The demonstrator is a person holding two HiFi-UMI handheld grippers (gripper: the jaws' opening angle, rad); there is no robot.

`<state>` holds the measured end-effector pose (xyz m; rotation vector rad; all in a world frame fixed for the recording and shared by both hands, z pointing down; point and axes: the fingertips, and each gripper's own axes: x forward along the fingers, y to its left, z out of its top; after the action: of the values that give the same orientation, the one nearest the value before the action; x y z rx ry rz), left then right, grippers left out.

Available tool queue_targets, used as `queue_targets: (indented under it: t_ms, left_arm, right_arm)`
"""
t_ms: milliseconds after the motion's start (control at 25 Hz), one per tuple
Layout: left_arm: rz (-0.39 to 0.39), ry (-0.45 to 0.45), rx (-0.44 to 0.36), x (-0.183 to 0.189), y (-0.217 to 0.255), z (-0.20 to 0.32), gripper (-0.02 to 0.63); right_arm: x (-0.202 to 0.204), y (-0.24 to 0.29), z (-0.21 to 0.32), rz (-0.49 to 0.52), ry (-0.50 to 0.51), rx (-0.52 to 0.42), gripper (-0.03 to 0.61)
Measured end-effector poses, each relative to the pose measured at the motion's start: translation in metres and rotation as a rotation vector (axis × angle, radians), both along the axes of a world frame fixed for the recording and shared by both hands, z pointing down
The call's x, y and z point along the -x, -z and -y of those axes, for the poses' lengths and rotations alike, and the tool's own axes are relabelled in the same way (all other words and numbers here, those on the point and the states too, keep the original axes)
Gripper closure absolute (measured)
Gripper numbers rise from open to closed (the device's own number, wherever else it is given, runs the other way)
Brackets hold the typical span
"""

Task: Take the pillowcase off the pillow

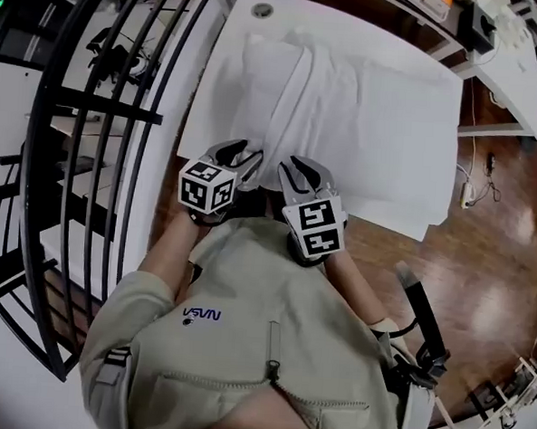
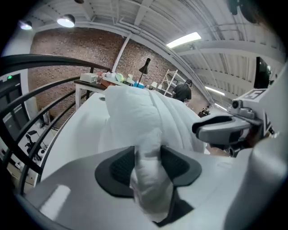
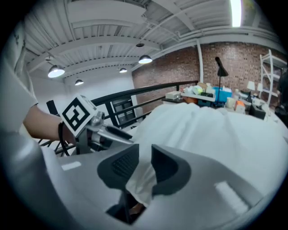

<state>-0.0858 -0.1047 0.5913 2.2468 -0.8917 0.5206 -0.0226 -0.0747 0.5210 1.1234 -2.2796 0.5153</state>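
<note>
A white pillow in its white pillowcase (image 1: 347,114) lies on a white table (image 1: 212,97), with a bunched ridge of cloth running toward me. Both grippers sit side by side at its near end. My left gripper (image 1: 246,161) is shut on a thick wad of the white pillowcase (image 2: 148,134); the cloth fills the gap between its dark pads (image 2: 121,166). My right gripper (image 1: 298,176) is shut on a thinner fold of the pillowcase (image 3: 141,177) that hangs down between its jaws. Whether pillow filling is inside the left wad I cannot tell.
A black curved metal railing (image 1: 94,108) runs close along the left of the table. Wooden floor (image 1: 502,260) with a cable lies to the right. Another desk with clutter (image 1: 497,33) stands at the far right. My own beige jacket (image 1: 260,345) fills the foreground.
</note>
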Motion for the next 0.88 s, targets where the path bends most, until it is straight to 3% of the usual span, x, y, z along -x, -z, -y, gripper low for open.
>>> queue_targets:
  t_ms: [200, 360, 480, 680, 880]
  left_arm:
    - [0.095, -0.022, -0.086, 0.012, 0.010, 0.000, 0.506]
    - [0.042, -0.022, -0.139, 0.011, 0.026, -0.001, 0.583]
    - [0.013, -0.048, -0.203, 0.016, 0.048, 0.008, 0.592]
    - [-0.092, -0.019, -0.254, 0.026, 0.084, 0.046, 0.594]
    - [-0.167, 0.031, -0.255, 0.040, 0.103, 0.077, 0.597]
  right_arm:
    - [0.032, -0.025, -0.004, -0.022, 0.032, 0.056, 0.479]
    - [0.031, -0.036, 0.007, -0.166, -0.005, 0.020, 0.486]
    - [0.025, -0.022, 0.014, -0.202, -0.073, -0.048, 0.572]
    - [-0.018, 0.015, 0.026, -0.280, -0.230, -0.146, 0.573]
    - [-0.091, 0.018, 0.013, -0.347, -0.428, -0.142, 0.574]
